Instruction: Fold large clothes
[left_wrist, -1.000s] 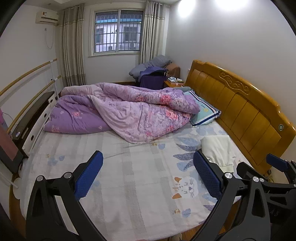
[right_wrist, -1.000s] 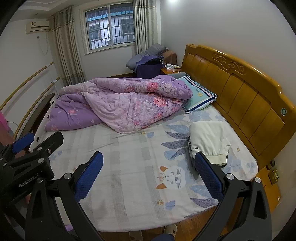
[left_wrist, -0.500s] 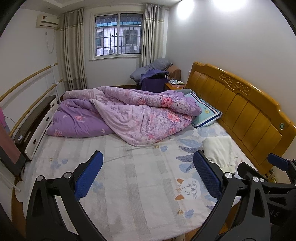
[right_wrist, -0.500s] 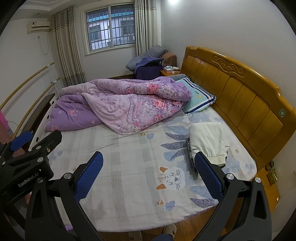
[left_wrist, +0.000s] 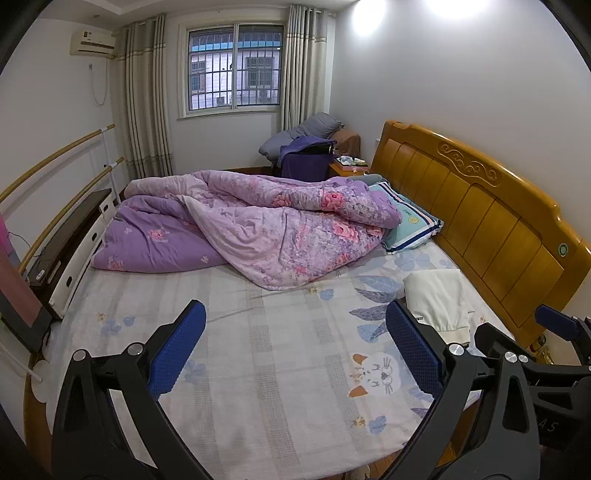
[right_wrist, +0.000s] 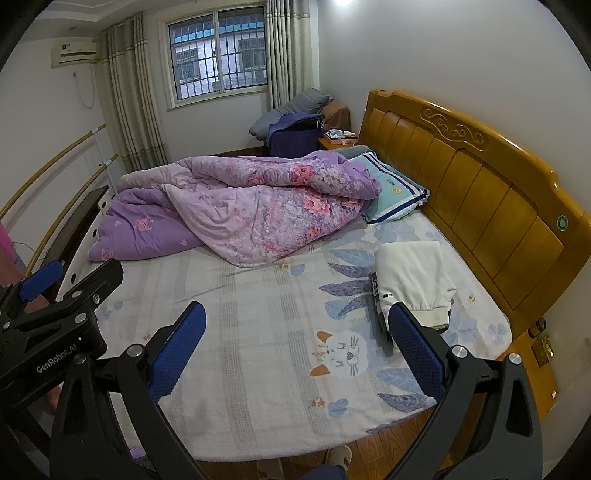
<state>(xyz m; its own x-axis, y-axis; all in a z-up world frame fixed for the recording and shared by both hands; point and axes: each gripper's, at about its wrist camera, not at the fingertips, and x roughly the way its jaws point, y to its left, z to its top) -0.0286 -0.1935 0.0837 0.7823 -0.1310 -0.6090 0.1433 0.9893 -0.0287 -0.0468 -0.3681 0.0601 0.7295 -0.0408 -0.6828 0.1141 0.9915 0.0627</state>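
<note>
A folded cream-white garment (left_wrist: 437, 301) lies on the bed sheet (left_wrist: 266, 350) near the wooden headboard; in the right wrist view it (right_wrist: 412, 278) lies on top of something dark. My left gripper (left_wrist: 293, 345) is open and empty, held above the near part of the bed, well short of the garment. My right gripper (right_wrist: 293, 345) is open and empty too, above the bed's near edge, with its right finger pad (right_wrist: 415, 354) in front of the garment's near end. Each gripper shows at the edge of the other's view.
A crumpled purple floral quilt (left_wrist: 258, 225) covers the far half of the bed. A striped pillow (left_wrist: 408, 223) lies by the headboard (left_wrist: 491, 221). A dark screen (left_wrist: 70, 236) and rails line the left side. A nightstand and a clothes pile stand by the window.
Both grippers have drawn back and up from the bed, so more of the room and bed shows. The garment and quilt have not moved. Both grippers stay open.
</note>
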